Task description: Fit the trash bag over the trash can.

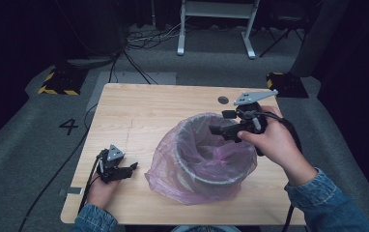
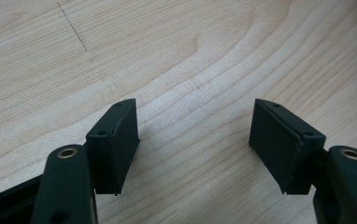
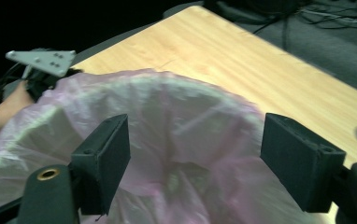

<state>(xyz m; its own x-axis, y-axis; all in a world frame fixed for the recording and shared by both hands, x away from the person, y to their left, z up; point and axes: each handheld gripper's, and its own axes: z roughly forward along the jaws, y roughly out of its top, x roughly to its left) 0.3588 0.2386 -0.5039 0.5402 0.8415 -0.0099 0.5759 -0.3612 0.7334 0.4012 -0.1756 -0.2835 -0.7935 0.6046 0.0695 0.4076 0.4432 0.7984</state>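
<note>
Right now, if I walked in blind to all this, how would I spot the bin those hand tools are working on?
Look at the pale wooden table on the grey carpet. Right of its middle stands a round bin, lined with a thin pink plastic bag that is folded over the rim and bunches down the outside. It is the one tall, pink thing there; the right gripper hovers open at its far rim.

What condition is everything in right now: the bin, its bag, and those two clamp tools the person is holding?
bin: upright on the table, lined, looks empty.
pink bag: folded over the bin's rim, hanging loose outside.
left gripper: open, holding nothing, resting low on the table.
right gripper: open, holding nothing, raised over the bin's far rim.
</note>
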